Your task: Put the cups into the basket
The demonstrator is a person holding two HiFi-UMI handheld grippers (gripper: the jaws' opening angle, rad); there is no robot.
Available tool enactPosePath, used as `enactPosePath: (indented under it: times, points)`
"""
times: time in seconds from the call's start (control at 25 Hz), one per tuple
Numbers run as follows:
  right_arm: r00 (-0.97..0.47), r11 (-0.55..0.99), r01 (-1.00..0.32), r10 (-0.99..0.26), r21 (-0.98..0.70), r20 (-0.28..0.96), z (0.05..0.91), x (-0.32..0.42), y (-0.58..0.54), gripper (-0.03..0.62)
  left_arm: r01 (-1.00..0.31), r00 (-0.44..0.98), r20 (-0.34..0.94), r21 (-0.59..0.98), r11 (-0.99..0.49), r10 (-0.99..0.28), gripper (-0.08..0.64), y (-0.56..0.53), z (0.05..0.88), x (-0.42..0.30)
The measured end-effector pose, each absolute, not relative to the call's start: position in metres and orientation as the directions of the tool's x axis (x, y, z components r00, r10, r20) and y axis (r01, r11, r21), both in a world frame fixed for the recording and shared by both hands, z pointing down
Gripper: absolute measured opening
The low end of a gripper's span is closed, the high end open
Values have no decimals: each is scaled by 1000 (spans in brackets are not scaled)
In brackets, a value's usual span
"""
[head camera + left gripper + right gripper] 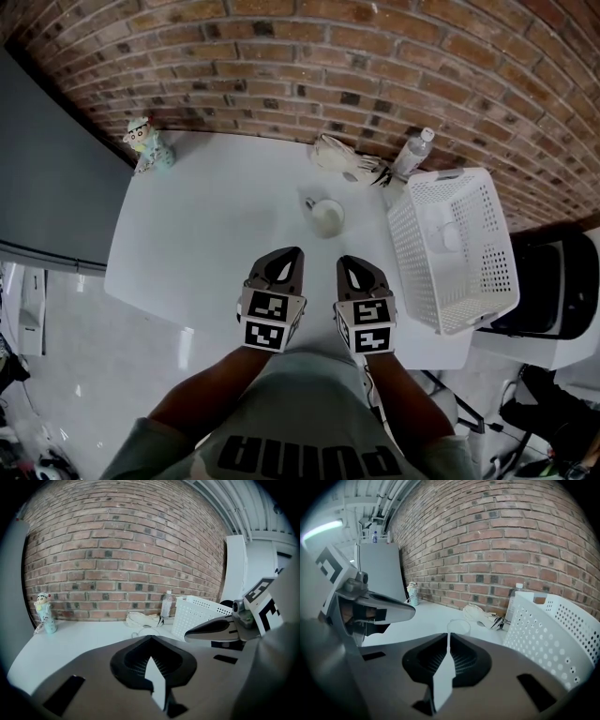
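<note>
A clear cup [326, 217] stands upright on the white table [206, 234], a little beyond both grippers; in the right gripper view the cup [458, 626] shows just past the jaw tips. The white perforated basket [412, 253] sits at the table's right end, with a pale cup-like shape [449, 233] inside it. My left gripper [286, 255] and right gripper [353, 262] hover side by side over the near table edge. Both are shut with nothing in them. The left gripper [151, 641] points towards the wall, and the right gripper [448, 637] points at the cup.
A small figurine [145, 145] stands at the far left corner. A white crumpled bundle [342, 157] and a plastic bottle [412, 153] lie by the brick wall behind the cup. A black chair [548, 291] is to the right of the basket.
</note>
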State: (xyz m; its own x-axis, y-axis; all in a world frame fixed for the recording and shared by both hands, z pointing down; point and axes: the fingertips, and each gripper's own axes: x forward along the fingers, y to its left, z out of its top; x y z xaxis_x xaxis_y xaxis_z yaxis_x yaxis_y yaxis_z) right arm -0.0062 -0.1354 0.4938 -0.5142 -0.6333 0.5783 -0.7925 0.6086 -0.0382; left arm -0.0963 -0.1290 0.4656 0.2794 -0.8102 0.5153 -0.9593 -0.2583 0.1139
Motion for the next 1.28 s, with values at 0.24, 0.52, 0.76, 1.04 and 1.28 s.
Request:
enactPosePath:
  times: [0.24, 0.52, 0.76, 1.04, 1.28]
  points:
    - [-506, 621, -783, -604, -34, 615, 515, -13, -168, 191, -969, 244, 539, 108, -222, -806, 6, -155, 481, -104]
    - [-504, 651, -758, -551, -36, 665, 543, -31, -202, 317, -974, 222, 591, 101, -202, -776, 6, -181, 509, -116]
    - [-510, 679, -733, -515, -35, 689, 561, -45, -227, 376, -977, 209, 621, 95, -192, -755, 6, -200, 529, -130]
    - [-483, 721, -693, -478, 14, 733, 586, -62, -237, 393, -976, 209, 642, 88, -200, -738, 6, -215, 540, -142]
    - [-452, 728, -684, -474, 46, 756, 600, -68, -244, 396, -973, 218, 639, 85, -214, -737, 6, -217, 539, -143]
